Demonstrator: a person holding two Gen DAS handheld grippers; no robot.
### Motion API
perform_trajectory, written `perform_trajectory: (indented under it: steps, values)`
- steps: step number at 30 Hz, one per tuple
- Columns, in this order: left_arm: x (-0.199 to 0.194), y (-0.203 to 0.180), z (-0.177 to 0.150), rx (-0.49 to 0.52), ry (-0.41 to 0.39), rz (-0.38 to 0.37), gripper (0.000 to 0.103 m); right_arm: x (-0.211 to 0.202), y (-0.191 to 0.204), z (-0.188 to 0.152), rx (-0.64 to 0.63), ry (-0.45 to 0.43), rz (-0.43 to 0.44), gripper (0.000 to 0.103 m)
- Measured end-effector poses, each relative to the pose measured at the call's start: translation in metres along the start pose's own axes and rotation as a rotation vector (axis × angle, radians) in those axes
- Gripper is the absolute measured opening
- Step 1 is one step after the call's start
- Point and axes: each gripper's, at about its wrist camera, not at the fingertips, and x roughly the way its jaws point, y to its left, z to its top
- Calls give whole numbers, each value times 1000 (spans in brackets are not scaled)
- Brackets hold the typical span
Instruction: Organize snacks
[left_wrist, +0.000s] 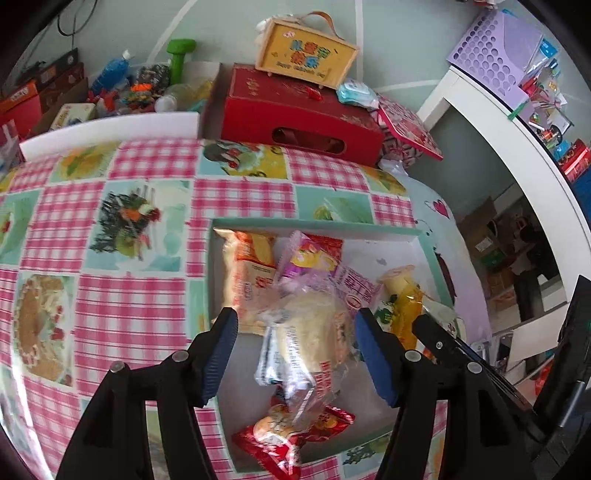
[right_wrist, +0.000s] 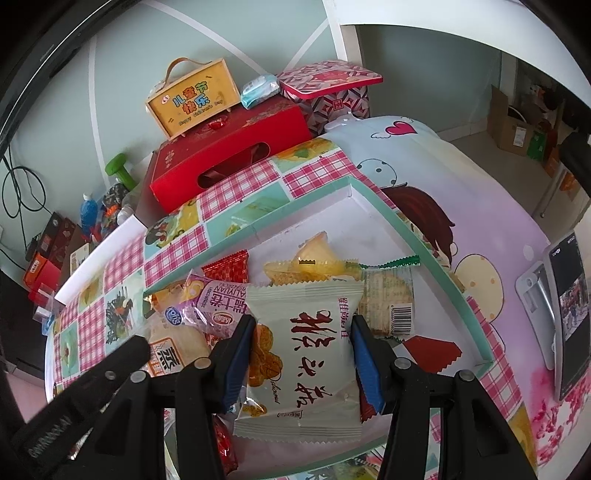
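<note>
A shallow white box with a teal rim (left_wrist: 317, 226) (right_wrist: 373, 192) lies on the checked tablecloth and holds several snack packets. My left gripper (left_wrist: 295, 349) is open above it; a clear packet with a pale cake (left_wrist: 312, 339) sits between its blue pads without touching them. A red packet (left_wrist: 291, 435) lies nearer me. My right gripper (right_wrist: 303, 354) has its blue pads against both sides of a white packet with red characters (right_wrist: 304, 354). A yellow jelly cup (left_wrist: 404, 295) (right_wrist: 314, 258) lies in the box.
A red gift box (left_wrist: 299, 114) (right_wrist: 229, 147) with a yellow handled box (left_wrist: 306, 55) (right_wrist: 192, 107) on it stands past the table's far edge. A patterned tin (right_wrist: 328, 88) is beside it. A phone (right_wrist: 569, 314) lies on the cloth at right. White shelves (left_wrist: 517, 140) stand right.
</note>
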Motion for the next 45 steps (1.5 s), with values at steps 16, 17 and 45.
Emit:
perform_trajectory:
  steps: [16,17,45]
  values:
    - [-2,39,0,-58,-14,264,73,7,15,-5,-80,24,-32,70]
    - [-2,41,0,-63,-15,264,73,7,16,-5,-84,25,-29,72]
    - [-13,83,-17,-105,-35,553,99,-12,58,-22,-239,-52,-15,103]
